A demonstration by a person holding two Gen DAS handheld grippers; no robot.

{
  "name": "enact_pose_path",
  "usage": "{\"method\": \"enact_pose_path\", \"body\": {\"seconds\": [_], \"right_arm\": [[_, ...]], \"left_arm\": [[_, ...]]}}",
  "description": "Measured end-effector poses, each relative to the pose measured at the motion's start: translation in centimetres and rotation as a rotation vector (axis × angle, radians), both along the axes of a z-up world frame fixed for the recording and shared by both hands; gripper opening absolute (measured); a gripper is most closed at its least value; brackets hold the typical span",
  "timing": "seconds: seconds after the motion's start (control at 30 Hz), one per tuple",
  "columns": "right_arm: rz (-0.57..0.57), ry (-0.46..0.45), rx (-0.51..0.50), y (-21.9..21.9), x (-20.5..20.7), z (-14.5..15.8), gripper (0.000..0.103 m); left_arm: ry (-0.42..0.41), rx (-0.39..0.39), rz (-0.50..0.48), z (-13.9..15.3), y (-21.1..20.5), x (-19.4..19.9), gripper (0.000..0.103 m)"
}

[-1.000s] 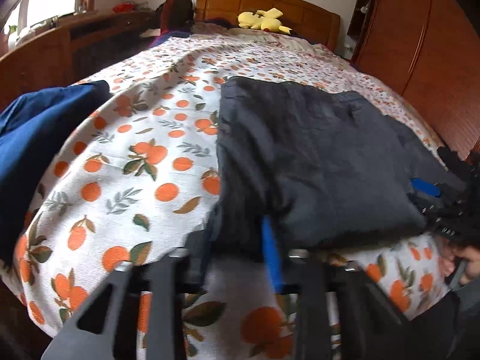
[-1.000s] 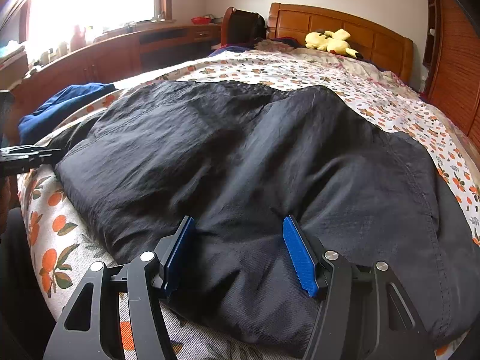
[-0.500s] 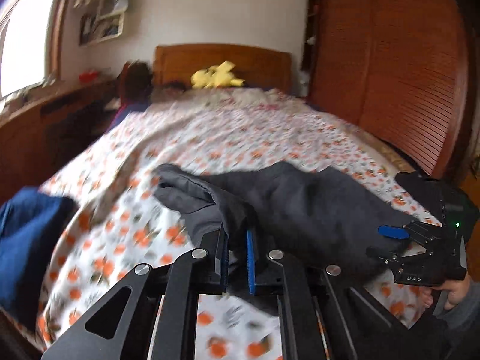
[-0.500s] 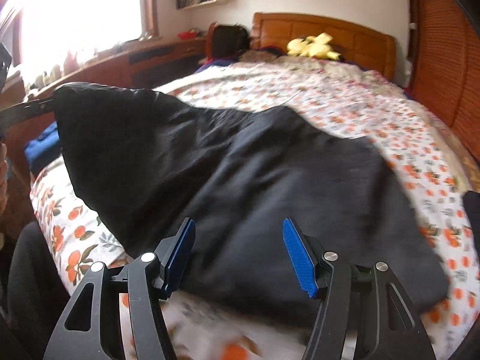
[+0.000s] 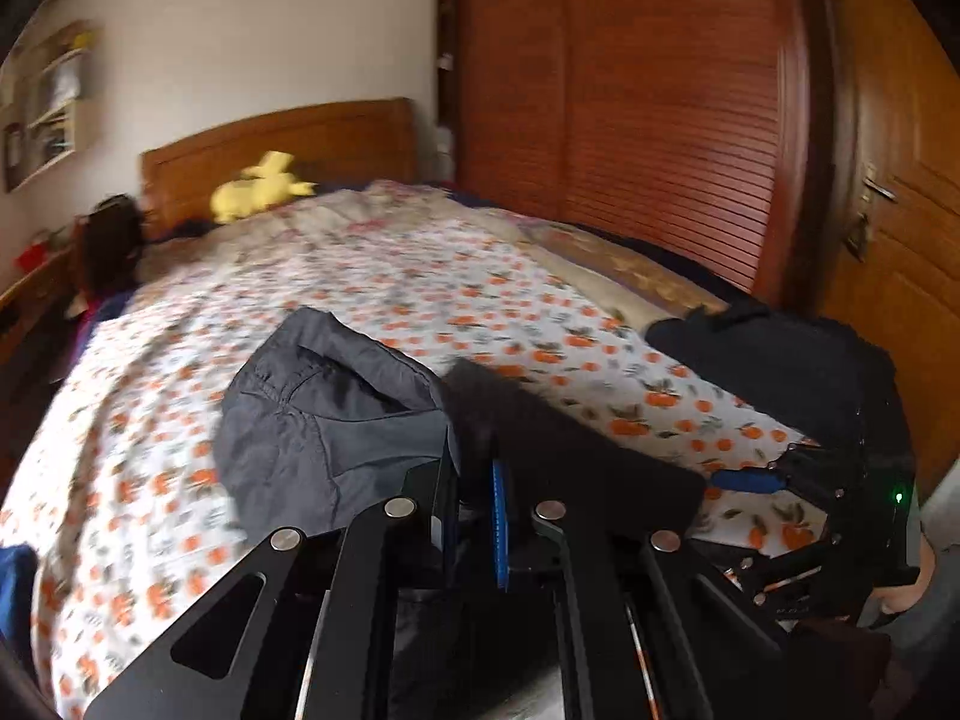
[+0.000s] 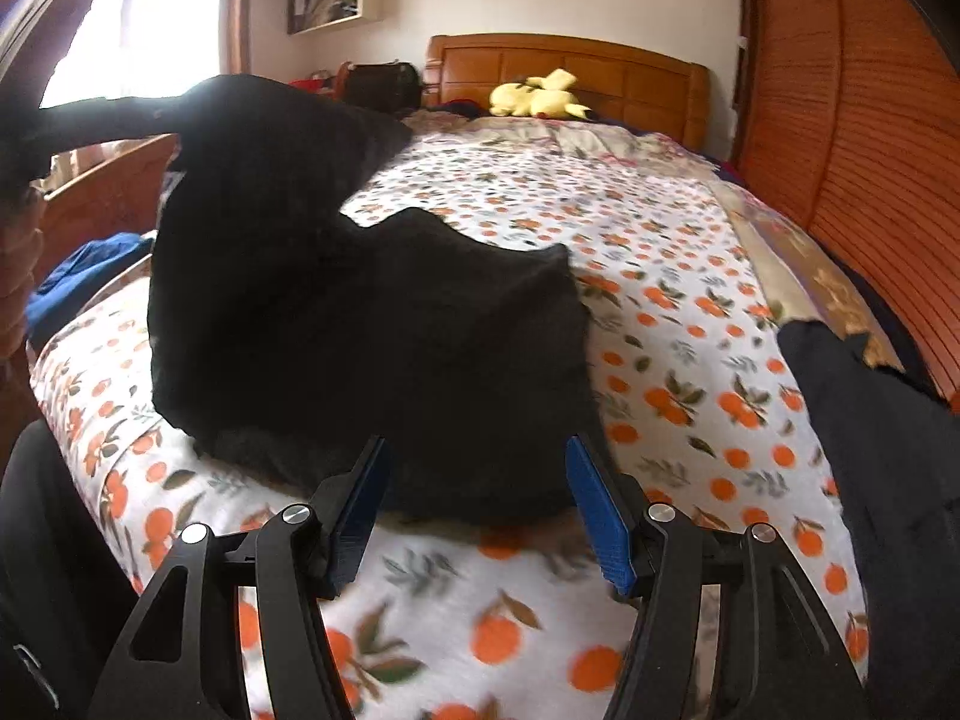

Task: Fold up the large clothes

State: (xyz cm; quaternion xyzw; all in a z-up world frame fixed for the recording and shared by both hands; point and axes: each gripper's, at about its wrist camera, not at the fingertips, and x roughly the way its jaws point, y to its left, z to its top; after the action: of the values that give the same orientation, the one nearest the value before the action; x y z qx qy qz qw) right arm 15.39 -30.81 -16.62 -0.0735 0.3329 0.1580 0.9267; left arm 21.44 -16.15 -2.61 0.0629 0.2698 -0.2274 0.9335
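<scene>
A large dark grey garment (image 5: 324, 426) lies on the orange-print bedsheet (image 5: 420, 276). My left gripper (image 5: 474, 498) is shut on its edge and holds that side lifted and pulled over toward the right. In the right wrist view the garment (image 6: 384, 348) looks black, with its left part raised high by the left gripper arm at the upper left. My right gripper (image 6: 477, 504) is open, its blue pads (image 6: 600, 516) on either side of the garment's near edge, not closed on it. The right gripper also shows in the left wrist view (image 5: 798, 474).
A yellow plush toy (image 6: 537, 97) lies by the wooden headboard (image 6: 564, 69). A wooden wardrobe (image 5: 648, 120) runs along the bed's right side. Another black cloth (image 6: 876, 420) lies at the bed's right edge. A blue garment (image 6: 84, 276) sits at the left edge.
My left gripper has closed on the garment's left edge, lifted it and swung it up and to the right. The garment has folded over itself. The right gripper stayed open near the front edge.
</scene>
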Motion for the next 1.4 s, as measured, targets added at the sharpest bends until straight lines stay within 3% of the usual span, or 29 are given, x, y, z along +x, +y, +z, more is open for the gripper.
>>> {"method": "enact_pose_path", "body": {"seconds": [0.17, 0.3, 0.4, 0.47, 0.6, 0.67, 0.8, 1.0, 1.17, 1.3, 1.4], "right_arm": [[-0.053, 0.01, 0.025, -2.8, -0.3, -0.2, 0.058], [-0.07, 0.014, 0.023, -3.5, -0.2, -0.3, 0.058], [-0.077, 0.007, 0.033, -3.7, 0.0, 0.0, 0.058], [-0.077, 0.001, 0.042, -3.7, 0.2, 0.4, 0.058], [-0.081, -0.017, 0.058, -3.5, 0.5, 1.6, 0.058], [-0.077, -0.026, 0.073, -3.1, 0.7, 2.3, 0.058], [-0.057, -0.051, 0.089, -1.7, 1.2, 3.7, 0.058], [-0.001, -0.083, 0.122, 2.0, 2.4, 5.4, 0.058], [0.015, -0.084, 0.112, 4.7, 3.6, 5.4, 0.058], [0.004, -0.074, 0.1, 6.1, 4.5, 4.6, 0.059], [-0.022, -0.062, 0.091, 6.6, 5.2, 4.0, 0.066]], "left_arm": [[0.045, 0.016, -0.096, -2.4, -5.2, 0.8, 0.009], [0.068, 0.032, -0.084, -4.4, -5.9, 1.2, 0.012], [0.066, 0.011, -0.069, -4.4, -5.0, 1.0, 0.027], [0.031, 0.001, -0.06, -3.6, -4.1, 0.2, 0.047], [-0.001, -0.011, -0.048, -2.1, -1.7, -1.1, 0.051], [-0.012, -0.02, -0.028, -1.7, -0.1, -1.4, 0.059], [-0.037, -0.009, 0.017, -1.6, 2.8, -1.7, 0.063], [-0.039, -0.021, 0.076, -2.3, 7.2, -2.1, 0.078], [-0.072, -0.01, 0.129, -2.8, 9.8, -2.8, 0.101], [-0.055, -0.006, 0.156, -3.6, 11.5, -2.8, 0.101], [-0.057, -0.004, 0.167, -4.4, 12.9, -3.0, 0.101]]}}
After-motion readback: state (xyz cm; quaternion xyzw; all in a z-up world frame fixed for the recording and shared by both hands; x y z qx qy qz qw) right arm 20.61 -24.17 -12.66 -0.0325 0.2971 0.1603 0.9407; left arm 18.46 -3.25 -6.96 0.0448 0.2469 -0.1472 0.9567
